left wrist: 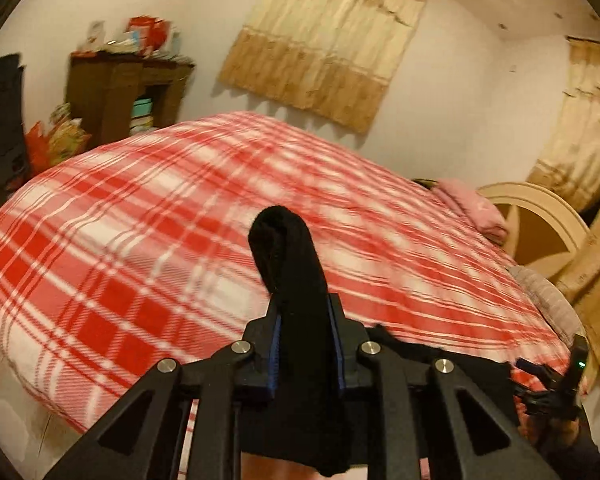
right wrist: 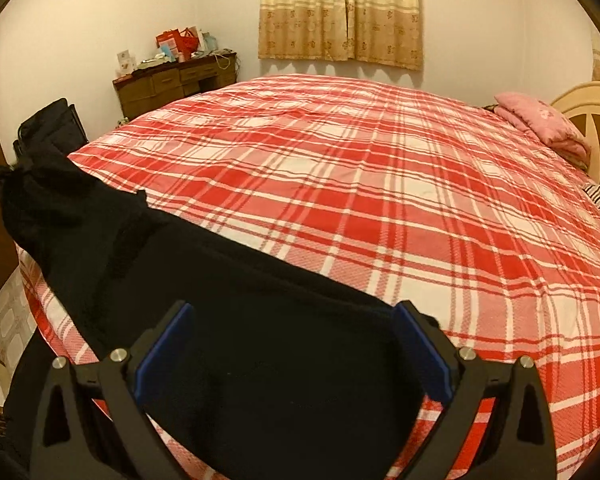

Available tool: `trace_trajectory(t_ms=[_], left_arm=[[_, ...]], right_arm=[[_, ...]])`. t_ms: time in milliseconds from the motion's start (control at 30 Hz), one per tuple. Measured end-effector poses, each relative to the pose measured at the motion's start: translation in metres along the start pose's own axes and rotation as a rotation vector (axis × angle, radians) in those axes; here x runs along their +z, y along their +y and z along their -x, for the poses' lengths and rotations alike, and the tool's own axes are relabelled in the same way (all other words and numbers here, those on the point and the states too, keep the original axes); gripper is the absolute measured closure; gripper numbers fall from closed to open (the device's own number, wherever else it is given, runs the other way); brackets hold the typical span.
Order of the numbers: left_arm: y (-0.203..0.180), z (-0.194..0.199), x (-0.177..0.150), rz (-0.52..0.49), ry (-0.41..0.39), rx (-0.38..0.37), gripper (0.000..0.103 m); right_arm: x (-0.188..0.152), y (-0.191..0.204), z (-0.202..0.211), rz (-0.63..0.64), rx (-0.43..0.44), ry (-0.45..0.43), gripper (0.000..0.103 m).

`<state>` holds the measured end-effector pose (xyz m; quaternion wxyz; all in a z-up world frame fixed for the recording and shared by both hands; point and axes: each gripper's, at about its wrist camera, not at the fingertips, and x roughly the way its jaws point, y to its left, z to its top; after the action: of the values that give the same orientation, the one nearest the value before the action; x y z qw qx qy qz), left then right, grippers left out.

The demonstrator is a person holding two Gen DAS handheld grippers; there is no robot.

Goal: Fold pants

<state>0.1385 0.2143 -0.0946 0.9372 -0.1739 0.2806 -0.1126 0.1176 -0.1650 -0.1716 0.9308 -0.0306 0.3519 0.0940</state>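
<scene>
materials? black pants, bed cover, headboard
Black pants: soft matte knit or fleece, probably; droops limply from the shut left claw.
Bed cover: woven-looking red-white plaid cloth, matte, lightly wrinkled.
Headboard: cream painted wood, likely; smooth curved rim, slight sheen.

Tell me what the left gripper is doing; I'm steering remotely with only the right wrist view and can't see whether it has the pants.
Observer: The left gripper is shut on a bunched fold of the black pants.
Operator: Does cloth stick out past its fingers?
Observer: Yes, a rounded loop rises beyond the fingers, above the plaid bedspread.
Operator: Can that view see my gripper?
Observer: Only partly: the right gripper is at the frame's right edge, with a green light; its fingers aren't readable there.
</scene>
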Motion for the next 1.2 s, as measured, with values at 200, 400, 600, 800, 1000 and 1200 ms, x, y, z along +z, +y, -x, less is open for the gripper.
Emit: trace_trajectory(t_ms=[200, 400, 600, 800, 1000, 1200], left_arm=[[-0.065, 0.005, 0.002, -0.071, 0.010, -0.106, 0.083], [-0.120, -0.001, -0.006, -0.139, 0.054, -0.204, 0.083], [-0.172, -0.031, -0.031, -0.198, 0.140, -0.287, 0.083], [-0.214, -0.060, -0.058, -0.216, 0.199, -0.332, 0.083], [-0.253, -0.086, -0.092, -0.275, 0.261, -0.354, 0.083], [-0.279, -0.108, -0.119, -0.368, 0.307, -0.327, 0.083]], right_arm=[[-0.003, -0.014, 0.012, -0.014, -0.022, -0.013, 0.002], [-0.008, -0.039, 0.024, -0.058, -0.055, -0.022, 0.002], [-0.011, -0.057, 0.027, -0.085, -0.078, -0.020, 0.002], [-0.012, -0.075, 0.029, -0.138, -0.105, -0.029, 0.002], [-0.015, -0.094, 0.023, -0.213, -0.095, -0.017, 0.002], [-0.016, -0.111, 0.023, -0.303, -0.046, -0.008, 0.002]])
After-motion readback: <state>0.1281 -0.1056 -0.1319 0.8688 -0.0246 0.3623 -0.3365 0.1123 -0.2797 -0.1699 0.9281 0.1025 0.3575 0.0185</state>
